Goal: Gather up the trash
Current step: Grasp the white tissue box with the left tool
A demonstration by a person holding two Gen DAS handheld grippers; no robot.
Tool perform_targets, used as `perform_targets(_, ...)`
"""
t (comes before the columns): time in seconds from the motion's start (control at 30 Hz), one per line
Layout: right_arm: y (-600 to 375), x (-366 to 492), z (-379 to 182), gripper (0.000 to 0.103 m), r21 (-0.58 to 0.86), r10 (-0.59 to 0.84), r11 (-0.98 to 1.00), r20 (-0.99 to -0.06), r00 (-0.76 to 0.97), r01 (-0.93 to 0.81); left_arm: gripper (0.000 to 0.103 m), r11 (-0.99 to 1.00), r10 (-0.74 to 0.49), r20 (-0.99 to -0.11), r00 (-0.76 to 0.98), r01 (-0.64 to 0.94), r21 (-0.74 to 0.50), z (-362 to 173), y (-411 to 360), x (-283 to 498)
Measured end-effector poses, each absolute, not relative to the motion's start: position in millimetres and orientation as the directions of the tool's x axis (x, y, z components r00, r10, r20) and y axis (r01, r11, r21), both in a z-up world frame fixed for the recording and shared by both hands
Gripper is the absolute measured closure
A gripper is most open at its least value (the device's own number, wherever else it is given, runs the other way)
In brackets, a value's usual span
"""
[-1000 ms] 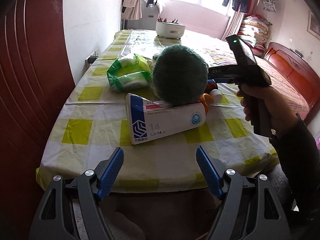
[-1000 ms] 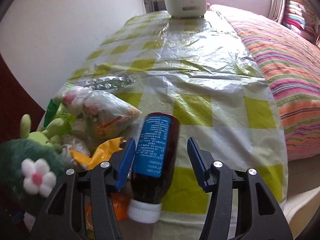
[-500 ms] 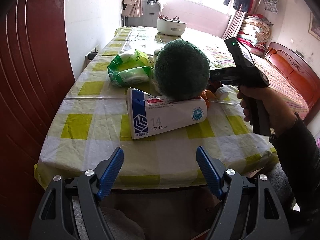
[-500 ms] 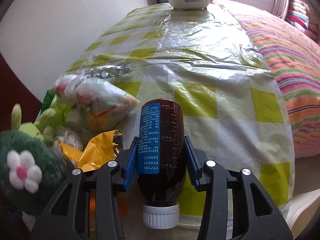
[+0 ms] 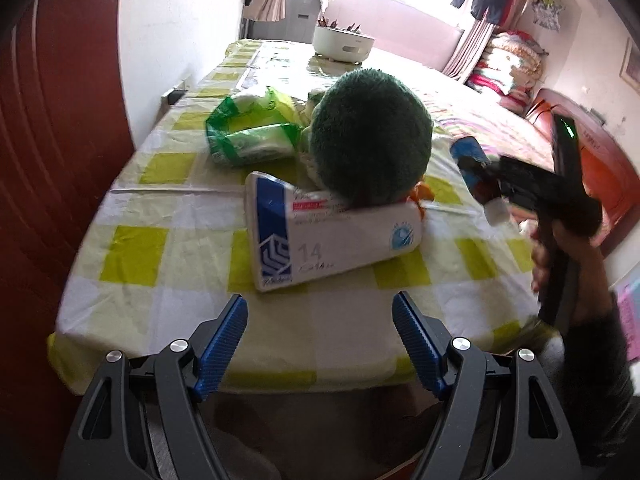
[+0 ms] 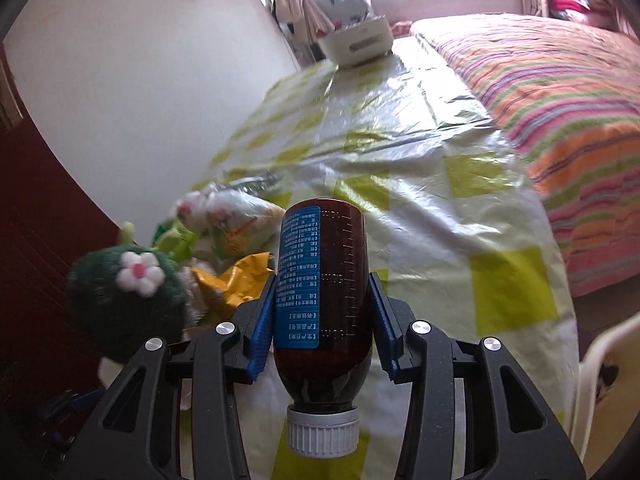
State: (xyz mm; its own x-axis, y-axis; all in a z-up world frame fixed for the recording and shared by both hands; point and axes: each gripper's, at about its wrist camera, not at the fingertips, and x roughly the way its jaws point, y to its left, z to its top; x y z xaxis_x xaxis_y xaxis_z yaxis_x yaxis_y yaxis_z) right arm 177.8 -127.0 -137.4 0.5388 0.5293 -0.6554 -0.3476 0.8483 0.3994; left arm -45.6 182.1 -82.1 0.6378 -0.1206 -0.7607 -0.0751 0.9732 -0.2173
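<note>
1. Since a second ago your right gripper (image 6: pixel 322 320) went from straddling the brown medicine bottle (image 6: pixel 326 304) to clamping it and lifting it off the checked tablecloth (image 6: pixel 420 184); it now hangs mid-frame in the right view, white cap toward the camera.
2. Left gripper (image 5: pixel 320 330): fingers wide apart, nothing between them, hovering low centre at the near table edge.
3. Step in hand, as I judge it: carry-off of the first picked item. Next move calls for taking the bottle to a bin; none visible in either view.
4. Counts: one bottle, one white-and-blue medicine box (image 5: pixel 332 236) centre of the left view, one green plush toy (image 5: pixel 370 148) resting on it, one green wipes pack (image 5: pixel 252 132) upper left of it, one yellow wrapper (image 6: pixel 236 280), one clear snack bag (image 6: pixel 228 220).
5. White pot (image 5: pixel 342 44) sits at the table's far end, top centre.
</note>
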Motion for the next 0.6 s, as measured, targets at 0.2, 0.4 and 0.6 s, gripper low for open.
perform_targets(0.2, -139, 160, -134, 0.061, 0.405, 0.544, 0.839, -0.613, 0.573, -0.363, 0.03, 0.945, -0.202, -0.749, 0.631, -0.075, -0.319, -87, 196, -22)
perform_targets(0.4, -142, 149, -137, 0.061, 0.402, 0.548, 0.836, -0.604, 0.578, -0.372, 0.03, 0.932, -0.203, -0.748, 0.631, -0.11, -0.345, -89, 214, -7)
perform_targets(0.6, -146, 133, -132, 0.061, 0.412, 0.569, 0.823, -0.583, 0.58, -0.392, 0.03, 0.937, -0.24, -0.759, 0.605, -0.06, -0.344, -94, 232, 14)
